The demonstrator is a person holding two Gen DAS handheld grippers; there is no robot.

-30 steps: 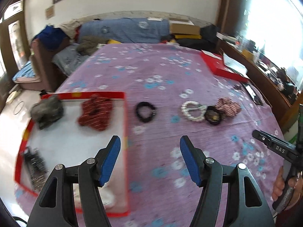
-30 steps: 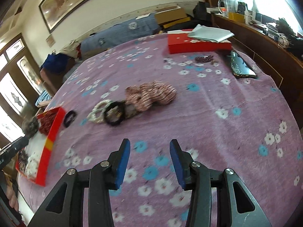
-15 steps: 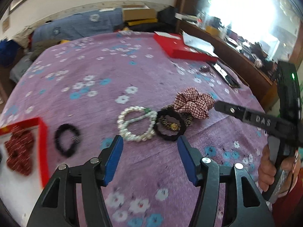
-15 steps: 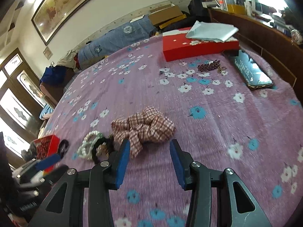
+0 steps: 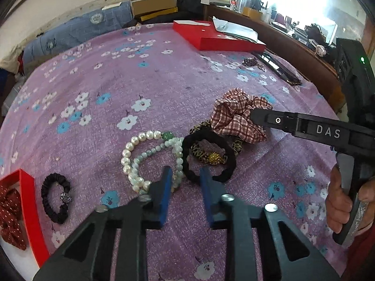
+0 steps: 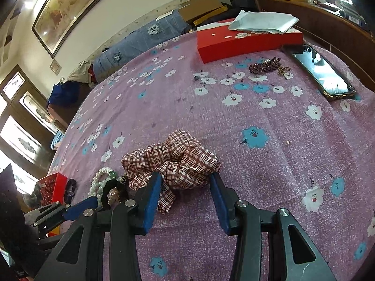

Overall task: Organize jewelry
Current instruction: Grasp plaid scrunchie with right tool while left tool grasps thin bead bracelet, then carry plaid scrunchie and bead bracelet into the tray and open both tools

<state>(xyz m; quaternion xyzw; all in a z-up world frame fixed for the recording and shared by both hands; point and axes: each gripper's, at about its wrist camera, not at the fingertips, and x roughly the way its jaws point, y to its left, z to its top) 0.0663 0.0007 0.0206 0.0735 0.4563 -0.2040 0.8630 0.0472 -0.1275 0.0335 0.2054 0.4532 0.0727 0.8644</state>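
Left gripper [image 5: 183, 175] open, blue-padded fingers low over the spot where a black fabric hair band [image 5: 209, 155] meets a jade-green bead bracelet [image 5: 164, 154]; not closed on either. Right gripper [image 6: 185, 182] open too, fingers straddling a puffy red-and-white checked scrunchie [image 6: 173, 161] of crumpled cloth, pads near its sides, contact unclear.

Glossy round white pearl bracelet [image 5: 136, 154] looped against the green one. Inside the black band, a leopard-print tie with a gold glittery ball [image 5: 213, 157]. Well apart to the left, a small ruched black hair tie [image 5: 55, 197] with a sparkly bead, just beside a red-rimmed tray [image 5: 31, 210] holding a dark red dotted scrunchie [image 5: 10, 213].

All on a fuzzy purple bedspread [image 6: 269, 121] printed with white and blue flowers. Farther back: flat red box [image 6: 243, 42] under folded grey paper, a leaf-shaped hair clip [image 6: 264, 66], a phone [image 6: 324, 76]. Beyond, blue rolled bedding [image 6: 140, 42], cardboard boxes, a framed painting [image 6: 70, 7], a dark wooden counter.
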